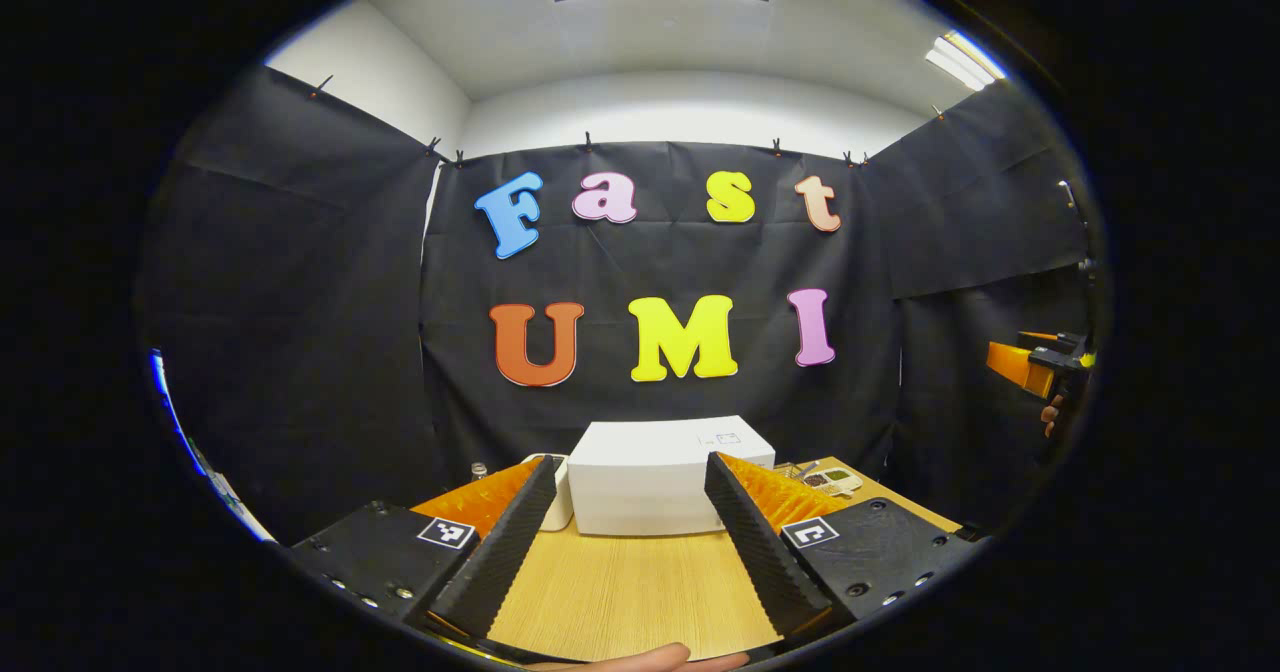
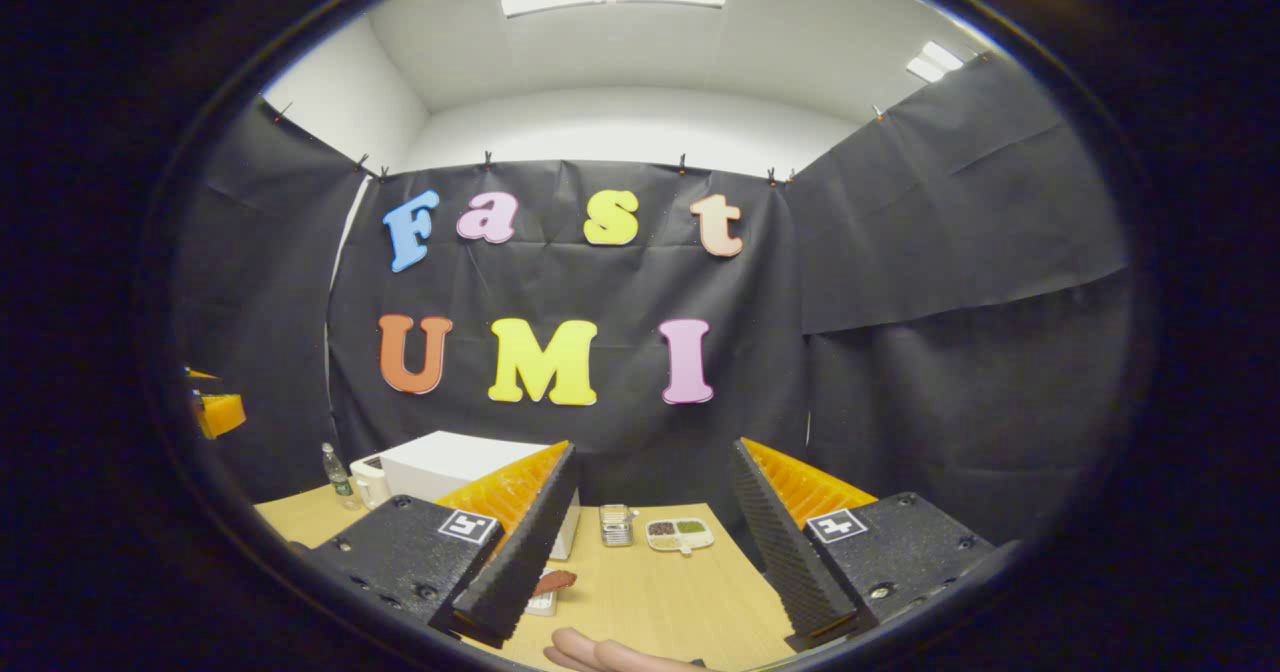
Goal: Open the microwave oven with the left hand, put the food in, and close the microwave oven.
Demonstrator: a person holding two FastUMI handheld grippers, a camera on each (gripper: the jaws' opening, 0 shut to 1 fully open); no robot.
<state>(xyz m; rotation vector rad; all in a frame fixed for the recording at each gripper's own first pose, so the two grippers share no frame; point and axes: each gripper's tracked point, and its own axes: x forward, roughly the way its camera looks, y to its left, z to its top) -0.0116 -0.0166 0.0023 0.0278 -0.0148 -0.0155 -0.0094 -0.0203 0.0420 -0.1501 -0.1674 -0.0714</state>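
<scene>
- Two grippers are held up off the wooden table [image 1: 630, 592], both with jaws spread wide and nothing between them, so nothing's been grabbed yet.
- The left gripper [image 1: 632, 542] is lined up pretty much dead-on with the white microwave oven [image 1: 665, 477], which is sat at the far side of the table against the black cloth. That aim is probably deliberate, since the door is meant to be opened with this hand.
- The microwave looks closed as far as can be told; no handle or door gap can be made out from here.
- The right gripper [image 2: 645, 562] is pointed more at the middle of the table, with the microwave off to its left. Kept open and hanging back, it's likely being parked until the door's out of the way.
- A small divided dish [image 2: 680, 534] with bits of food in it is seen past the right gripper, with a little metal container [image 2: 616, 524] just beside it. A reddish-brown piece of food [image 2: 553, 582] is lying on a small white plate right by the right gripper's left finger – maybe that's what gets loaded, can't be told for sure.
- A small bottle [image 2: 337, 472] is stood near the microwave's far side.
- Judged from all this, the task is barely started: door first, then food.
</scene>
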